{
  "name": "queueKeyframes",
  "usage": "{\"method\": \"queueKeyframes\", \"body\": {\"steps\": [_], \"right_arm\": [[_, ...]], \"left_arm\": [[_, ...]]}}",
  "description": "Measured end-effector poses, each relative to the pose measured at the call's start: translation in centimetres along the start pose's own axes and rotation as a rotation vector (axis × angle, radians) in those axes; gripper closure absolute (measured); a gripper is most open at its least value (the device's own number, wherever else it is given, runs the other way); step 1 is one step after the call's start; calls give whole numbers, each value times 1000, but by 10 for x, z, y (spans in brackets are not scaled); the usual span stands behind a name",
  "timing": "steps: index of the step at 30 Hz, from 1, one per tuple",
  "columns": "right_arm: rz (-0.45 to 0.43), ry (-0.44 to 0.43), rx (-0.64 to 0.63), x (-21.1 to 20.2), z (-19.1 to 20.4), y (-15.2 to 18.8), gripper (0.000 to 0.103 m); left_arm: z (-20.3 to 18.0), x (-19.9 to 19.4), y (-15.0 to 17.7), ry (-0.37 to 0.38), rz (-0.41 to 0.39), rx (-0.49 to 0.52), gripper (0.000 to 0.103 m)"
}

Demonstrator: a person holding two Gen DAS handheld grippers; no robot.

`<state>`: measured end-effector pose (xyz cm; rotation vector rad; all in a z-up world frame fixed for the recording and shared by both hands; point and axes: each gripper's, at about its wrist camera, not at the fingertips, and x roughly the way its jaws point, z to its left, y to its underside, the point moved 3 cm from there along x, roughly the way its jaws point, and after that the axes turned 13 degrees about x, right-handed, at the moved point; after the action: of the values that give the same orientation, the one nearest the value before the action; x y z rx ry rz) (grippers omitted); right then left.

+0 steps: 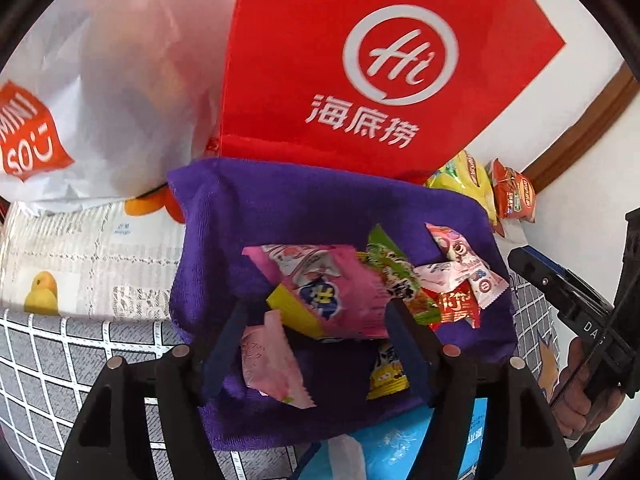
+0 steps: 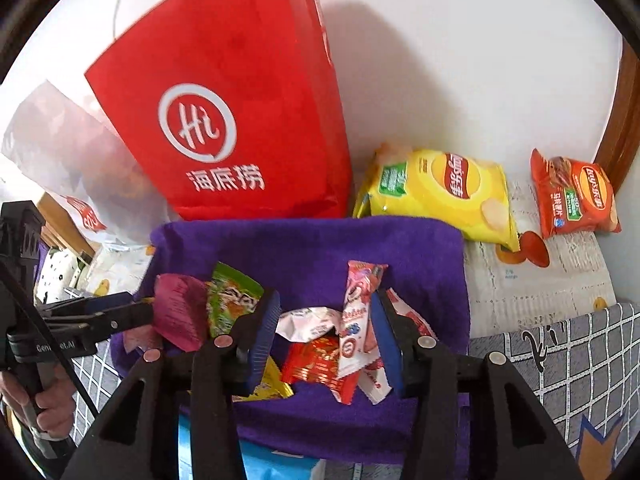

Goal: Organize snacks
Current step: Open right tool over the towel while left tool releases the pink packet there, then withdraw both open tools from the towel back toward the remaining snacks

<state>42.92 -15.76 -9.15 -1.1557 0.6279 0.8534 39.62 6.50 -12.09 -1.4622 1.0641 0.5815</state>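
A heap of small snack packets lies on a purple cloth [image 1: 280, 208] [image 2: 320, 248]. My left gripper [image 1: 316, 340] is open just above it. A large pink packet [image 1: 332, 292] and a pale pink packet [image 1: 272, 368] lie between its fingers, unpressed. My right gripper [image 2: 326, 336] is open over a long pink-and-white packet [image 2: 356, 320], a red packet [image 2: 316, 360] and a white wrapper [image 2: 308, 320]. A green packet [image 2: 232, 300] and a yellow one [image 1: 388, 376] lie beside them. The right wrist view shows the left gripper [image 2: 120, 316] with a magenta packet [image 2: 176, 312] at its tips.
A red shopping bag [image 2: 240, 120] stands against the wall behind the cloth, with a white plastic bag [image 1: 100, 100] to its left. A yellow chip bag [image 2: 448, 192] and an orange-red chip bag [image 2: 576, 200] lie at the back right. A blue pack [image 1: 400, 448] pokes out under the cloth.
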Motion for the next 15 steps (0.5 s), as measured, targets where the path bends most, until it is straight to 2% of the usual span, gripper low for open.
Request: {"method": "queueKeyframes", "body": {"steps": [8, 12, 15], "right_arm": [[-69, 10, -27, -21, 12, 5, 47], [-64, 2, -4, -26, 13, 10, 47], [-50, 20, 0, -30, 12, 16, 47]], "left_arm": [[-9, -15, -1, 11, -28, 19, 21], [-11, -20, -2, 29, -28, 22, 19], [-14, -26, -2, 32, -39, 32, 11]]}}
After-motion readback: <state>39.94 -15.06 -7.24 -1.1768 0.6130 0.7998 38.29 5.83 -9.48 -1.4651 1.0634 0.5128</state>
